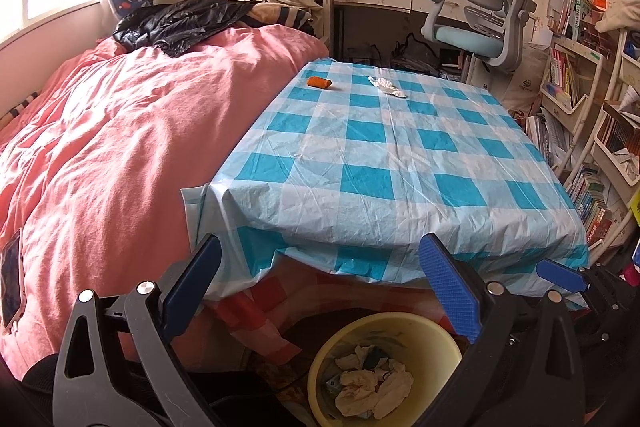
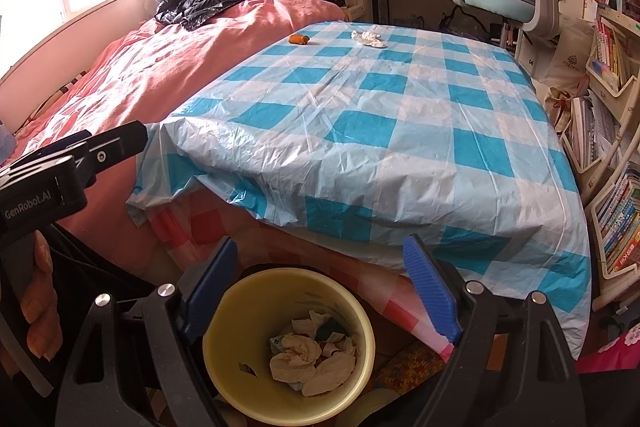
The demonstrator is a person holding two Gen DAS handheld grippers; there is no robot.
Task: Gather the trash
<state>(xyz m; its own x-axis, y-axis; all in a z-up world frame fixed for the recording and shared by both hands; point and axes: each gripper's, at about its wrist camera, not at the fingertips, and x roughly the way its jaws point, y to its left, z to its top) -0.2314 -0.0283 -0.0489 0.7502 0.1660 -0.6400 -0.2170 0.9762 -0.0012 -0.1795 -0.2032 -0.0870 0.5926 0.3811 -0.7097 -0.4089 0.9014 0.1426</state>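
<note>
Landmark: the table (image 1: 400, 155), covered by a blue-and-white checked plastic cloth.

Hidden or unclear. We cannot see the table's legs or top; the cloth hangs over its near edge, and under the overhang only a red-and-white checked fabric (image 2: 224, 227) shows. In the left wrist view the yellow bin (image 1: 320, 359) is cut by the lower frame edge and partly covered by our left gripper's right finger. Its contents read as crumpled pale paper (image 2: 308, 359) with a dark scrap among it; we cannot identify the scrap. The small orange item (image 1: 319, 82) on the table's far left corner is too small to name; it looks roughly cylindrical. A phone (image 1: 11, 279) on the pink bedding (image 1: 100, 147), left of the table, is cut by the frame edge.

Task things. One crumpled white tissue (image 1: 386, 86) lies on the table's far end, just right of the orange item and apart from it. The bin stands on the floor below the table's near edge.

Tools. Our left gripper (image 1: 320, 283) is held before the table's near edge, above the bin, blue pads spread wide with nothing between them. Our right gripper (image 2: 324, 287) is likewise spread wide and unloaded, directly over the bin's mouth. In the right wrist view the left gripper's black body enters from the left, level with the table's near left corner, with our left hand (image 2: 38, 307) wrapped around its handle, only the fingers showing.
</note>
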